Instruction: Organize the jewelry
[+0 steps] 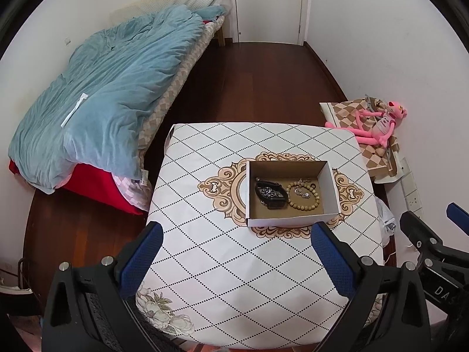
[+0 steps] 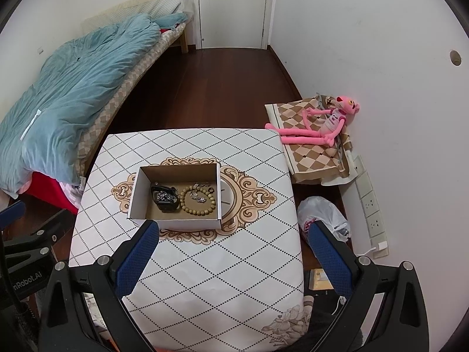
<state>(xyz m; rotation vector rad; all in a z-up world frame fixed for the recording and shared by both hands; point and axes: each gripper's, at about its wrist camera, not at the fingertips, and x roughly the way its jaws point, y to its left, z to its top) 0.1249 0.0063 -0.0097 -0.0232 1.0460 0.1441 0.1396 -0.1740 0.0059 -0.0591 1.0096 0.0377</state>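
Note:
An open cardboard box [image 1: 328,182] [image 2: 134,193] sits at the middle of the patterned table [image 1: 222,264] [image 2: 234,264]. In it lie a black watch [image 1: 271,195] [image 2: 165,199] with a silver chain on top, a tan bead bracelet [image 1: 303,195] [image 2: 198,201] and small silver pieces [image 1: 304,181] [image 2: 202,187]. My left gripper [image 1: 237,231] is open and empty, above the table's near half, short of the box. My right gripper [image 2: 233,231] is open and empty, just near and right of the box. Each gripper shows at the edge of the other's view.
A bed with a blue quilt [image 1: 111,88] [image 2: 67,88] stands to the left. A pink plush toy [image 1: 378,123] [image 2: 319,126] lies on a checked cloth by the right wall. A white plastic bag [image 2: 322,214] sits on the floor right of the table. Wall sockets [image 2: 372,205] line the right wall.

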